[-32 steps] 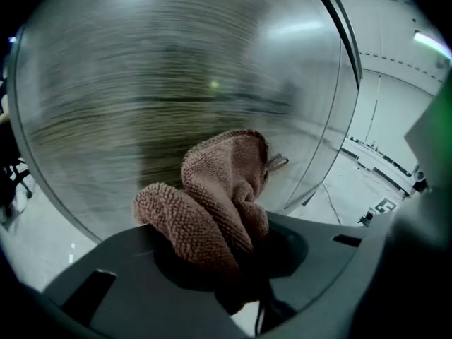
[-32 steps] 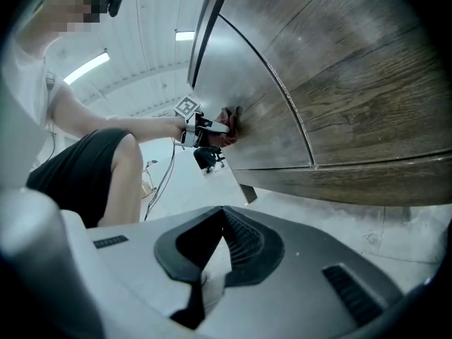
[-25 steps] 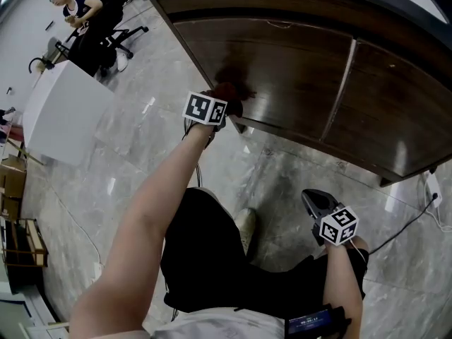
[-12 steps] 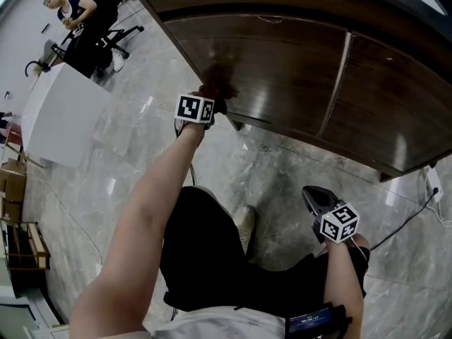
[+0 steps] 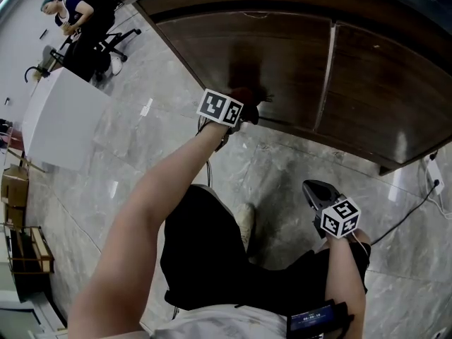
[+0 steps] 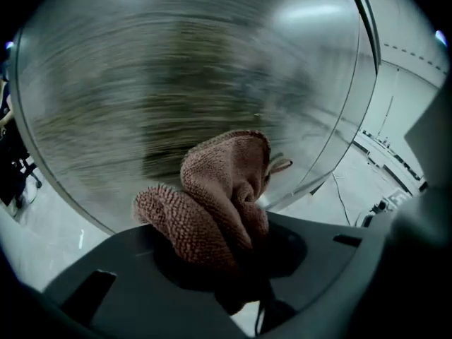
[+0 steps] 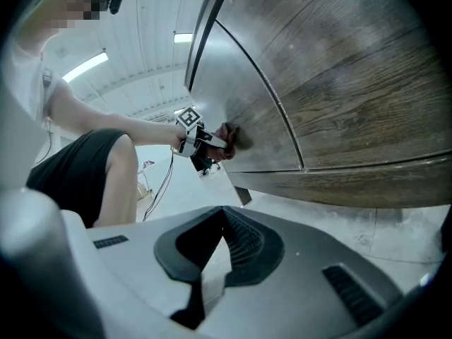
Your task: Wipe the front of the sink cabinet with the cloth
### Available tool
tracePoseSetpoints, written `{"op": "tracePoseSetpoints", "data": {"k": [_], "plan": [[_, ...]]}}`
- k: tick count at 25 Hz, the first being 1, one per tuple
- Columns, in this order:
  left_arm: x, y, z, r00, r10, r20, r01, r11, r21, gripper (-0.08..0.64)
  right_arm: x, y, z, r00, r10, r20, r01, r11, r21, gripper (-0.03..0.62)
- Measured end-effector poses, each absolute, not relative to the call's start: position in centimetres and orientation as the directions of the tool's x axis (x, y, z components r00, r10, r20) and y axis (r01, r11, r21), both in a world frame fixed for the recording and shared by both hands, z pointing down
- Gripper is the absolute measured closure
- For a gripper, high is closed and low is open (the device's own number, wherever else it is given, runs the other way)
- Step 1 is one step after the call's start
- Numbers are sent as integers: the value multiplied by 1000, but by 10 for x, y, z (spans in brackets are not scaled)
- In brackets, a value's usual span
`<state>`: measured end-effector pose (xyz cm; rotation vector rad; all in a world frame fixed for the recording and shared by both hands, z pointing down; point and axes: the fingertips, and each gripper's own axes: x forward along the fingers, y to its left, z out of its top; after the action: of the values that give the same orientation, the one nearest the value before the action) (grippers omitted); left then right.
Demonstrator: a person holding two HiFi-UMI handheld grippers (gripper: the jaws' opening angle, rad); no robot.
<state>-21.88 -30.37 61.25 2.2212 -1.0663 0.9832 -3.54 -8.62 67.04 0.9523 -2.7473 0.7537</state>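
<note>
Head view with both tool views. The left tool (image 5: 242,110) is clenched on the cloth (image 6: 219,189), a reddish-brown terry cloth that is bunched between the jaws and bulges up and forward beyond their tips. In the right tool view the cloth is seen to lie against the front of the sink cabinet (image 5: 296,55), on the lower part of the left-hand door, close above the cabinet's bottom edge and to the left of the seam (image 5: 325,69) that divides the two doors. In the left tool view the dark wood front is rendered as streaks directly behind the cloth, so its grain cannot be read there.

The right tool (image 7: 208,256) is held low over the floor (image 5: 127,140), well apart from the cloth and from the cabinet, below the right-hand door. Its jaws are brought together at the tips and nothing is gripped between them.

The floor is of grey marbled tile. A cable (image 5: 413,217) is laid across it near the cabinet's right end. A white block (image 5: 60,119) and a seated person (image 5: 81,9) are shown beyond the cabinet's left end.
</note>
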Motion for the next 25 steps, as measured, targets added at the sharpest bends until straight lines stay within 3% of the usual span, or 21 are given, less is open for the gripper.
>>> {"op": "tracePoseSetpoints", "data": {"k": [13,25], "plan": [[-77,-260,629,577,-289,764,-599,-785,156,448,-11,-78,659,-756,-593,276,-651,635,-416,580],[-12,-251,633,705,-233,670,-504,-829,241,448,13,-75,655,-708,-646,286,-696,568,-440,580]]}}
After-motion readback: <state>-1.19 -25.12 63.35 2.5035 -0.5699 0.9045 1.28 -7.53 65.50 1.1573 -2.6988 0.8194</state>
